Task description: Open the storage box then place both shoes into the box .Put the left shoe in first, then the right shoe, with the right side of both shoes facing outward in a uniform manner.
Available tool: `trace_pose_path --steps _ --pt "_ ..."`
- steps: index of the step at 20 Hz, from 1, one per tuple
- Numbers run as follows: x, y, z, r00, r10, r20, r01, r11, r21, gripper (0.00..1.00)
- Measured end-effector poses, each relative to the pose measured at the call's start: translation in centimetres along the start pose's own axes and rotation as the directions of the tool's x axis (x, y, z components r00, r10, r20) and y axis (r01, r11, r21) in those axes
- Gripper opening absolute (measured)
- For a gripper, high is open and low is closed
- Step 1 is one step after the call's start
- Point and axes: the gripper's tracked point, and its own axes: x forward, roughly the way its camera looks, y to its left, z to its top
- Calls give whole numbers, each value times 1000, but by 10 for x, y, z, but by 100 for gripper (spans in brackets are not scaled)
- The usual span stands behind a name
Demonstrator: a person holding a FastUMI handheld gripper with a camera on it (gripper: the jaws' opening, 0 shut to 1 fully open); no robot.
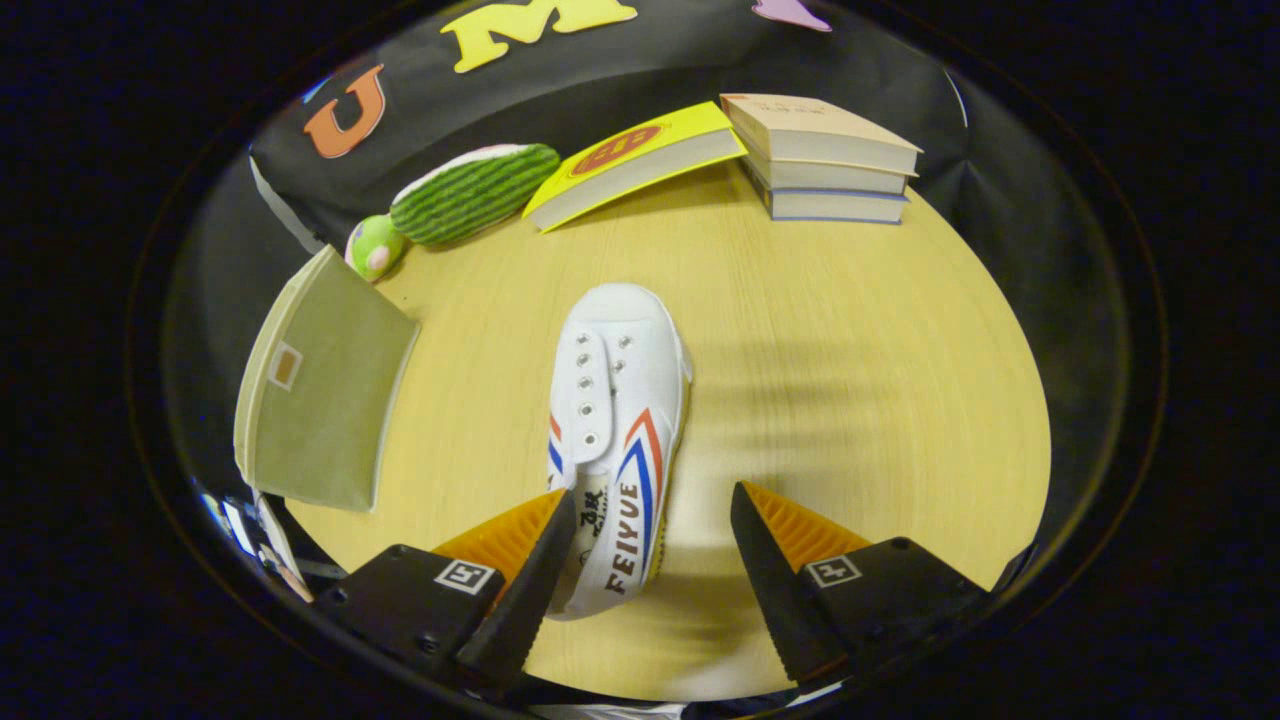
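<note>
A white canvas shoe (615,430) with red and blue stripes lies on the wooden table (860,380), toe pointing away from me. Its heel end sits between my fingers, close against the left finger (530,570), with a wide gap to the right finger (770,570). My gripper (650,560) is open and hovers over the heel. The olive-green fabric storage box (320,390) stands to the left of the shoe, lid side facing me, looking shut.
A watermelon-patterned plush (470,192) and a small green plush (375,245) lie beyond the box. A yellow book (635,160) leans against a stack of three books (825,160) at the far side of the table.
</note>
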Motion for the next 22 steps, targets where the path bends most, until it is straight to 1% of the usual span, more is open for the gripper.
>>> trace_pose_path --steps 2,4,5,7,9,10,12,13,14,16,19,22 --pt "14 2 -8 999 9 -43 -10 999 -35 89" --pt "23 10 -9 996 56 -67 -60 997 -55 81" --pt "25 14 -3 996 81 -45 -83 996 -40 71" --pt "25 13 -4 996 79 -45 -81 996 -40 53" --pt "22 11 0 996 86 -29 -86 996 -20 48" --pt "18 14 2 994 111 -14 -111 994 -4 36" --pt "12 25 1 981 193 -7 -193 980 49 22" --pt "10 33 -1 971 240 -13 -239 968 72 21" --pt "7 38 -3 962 271 -12 -269 959 93 16" --pt "-1 44 1 959 283 27 -285 952 113 12" --pt "-20 60 13 952 290 94 -302 942 148 11" --pt "-51 91 24 929 341 146 -364 913 182 11"
